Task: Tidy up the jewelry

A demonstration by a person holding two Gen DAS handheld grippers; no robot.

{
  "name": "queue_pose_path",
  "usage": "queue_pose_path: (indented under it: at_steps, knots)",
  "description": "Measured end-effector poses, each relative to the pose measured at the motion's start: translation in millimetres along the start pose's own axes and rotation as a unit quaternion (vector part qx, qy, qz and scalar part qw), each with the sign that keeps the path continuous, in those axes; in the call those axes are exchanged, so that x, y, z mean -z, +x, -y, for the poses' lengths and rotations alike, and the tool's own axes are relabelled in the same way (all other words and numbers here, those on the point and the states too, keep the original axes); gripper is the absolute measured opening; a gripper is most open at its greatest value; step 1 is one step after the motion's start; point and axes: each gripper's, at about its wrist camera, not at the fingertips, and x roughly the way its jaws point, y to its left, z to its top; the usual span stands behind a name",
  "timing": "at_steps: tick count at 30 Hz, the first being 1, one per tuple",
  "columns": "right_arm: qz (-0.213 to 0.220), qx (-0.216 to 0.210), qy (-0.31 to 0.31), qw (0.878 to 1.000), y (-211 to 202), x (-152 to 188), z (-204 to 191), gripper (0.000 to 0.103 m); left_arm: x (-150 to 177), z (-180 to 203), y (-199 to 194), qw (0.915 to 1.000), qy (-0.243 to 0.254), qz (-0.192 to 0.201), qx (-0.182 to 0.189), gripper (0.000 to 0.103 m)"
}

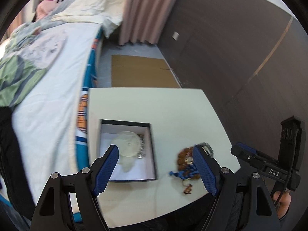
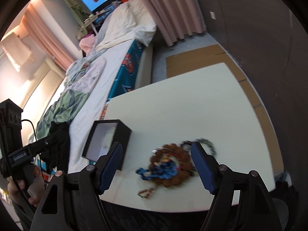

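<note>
A black box (image 1: 127,154) with a white lining stands open on the white table (image 1: 163,105); a pale round piece (image 1: 128,144) and a sparkly silver piece (image 1: 141,148) lie inside. To its right lies a jewelry heap: brown beads (image 1: 185,156), a blue bead strand (image 1: 182,174), a dark bracelet (image 1: 208,148). My left gripper (image 1: 156,165) is open and empty above the box's right edge. In the right wrist view the box (image 2: 109,140) stands left, the brown beads (image 2: 173,167) and blue strand (image 2: 157,170) lie between the jaws. My right gripper (image 2: 156,165) is open, empty, above the heap.
A bed (image 1: 48,77) with rumpled bedding runs along the table's left side. Flat cardboard (image 1: 140,71) lies on the floor beyond the table. A dark wall (image 1: 240,48) stands on the right. A small brown bead piece (image 1: 188,189) lies near the table's front edge.
</note>
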Motion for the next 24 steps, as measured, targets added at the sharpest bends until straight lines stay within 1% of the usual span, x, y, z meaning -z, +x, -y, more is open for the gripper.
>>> queue_pose_path:
  at_steps: [5, 6, 7, 9, 13, 17, 19, 21, 23, 24]
  knots:
    - [0.003, 0.001, 0.023, 1.000, -10, 9, 30, 0.074, 2, 31, 24, 0.9992, 0.031, -0.026, 0.008, 0.079]
    - [0.003, 0.002, 0.030, 1.000, -12, 11, 37, 0.074, 3, 37, 30, 0.9987, 0.038, -0.033, 0.008, 0.074]
    - [0.004, 0.002, 0.035, 0.999, -13, 12, 42, 0.074, 4, 43, 34, 0.9981, 0.046, -0.039, 0.009, 0.067]
    - [0.005, 0.002, 0.045, 0.999, -17, 19, 55, 0.074, 6, 55, 45, 0.9965, 0.063, -0.054, 0.012, 0.061]
    - [0.002, 0.008, 0.056, 0.998, -17, 25, 74, 0.074, 9, 72, 67, 0.9939, 0.081, -0.075, 0.004, 0.046]
    - [-0.002, 0.008, 0.064, 0.998, -16, 31, 89, 0.073, 11, 79, 90, 0.9912, 0.089, -0.097, -0.006, 0.042]
    - [-0.006, 0.008, 0.065, 0.998, -13, 33, 94, 0.070, 13, 81, 102, 0.9893, 0.094, -0.111, -0.012, 0.036]
    - [-0.012, 0.005, 0.065, 0.998, -10, 35, 97, 0.064, 15, 82, 111, 0.9881, 0.096, -0.119, -0.016, 0.035]
    - [-0.018, 0.003, 0.064, 0.998, -5, 38, 100, 0.061, 16, 83, 119, 0.9871, 0.098, -0.125, -0.020, 0.033]
    - [-0.023, 0.001, 0.064, 0.998, -2, 39, 101, 0.060, 17, 83, 123, 0.9867, 0.100, -0.127, -0.022, 0.030]
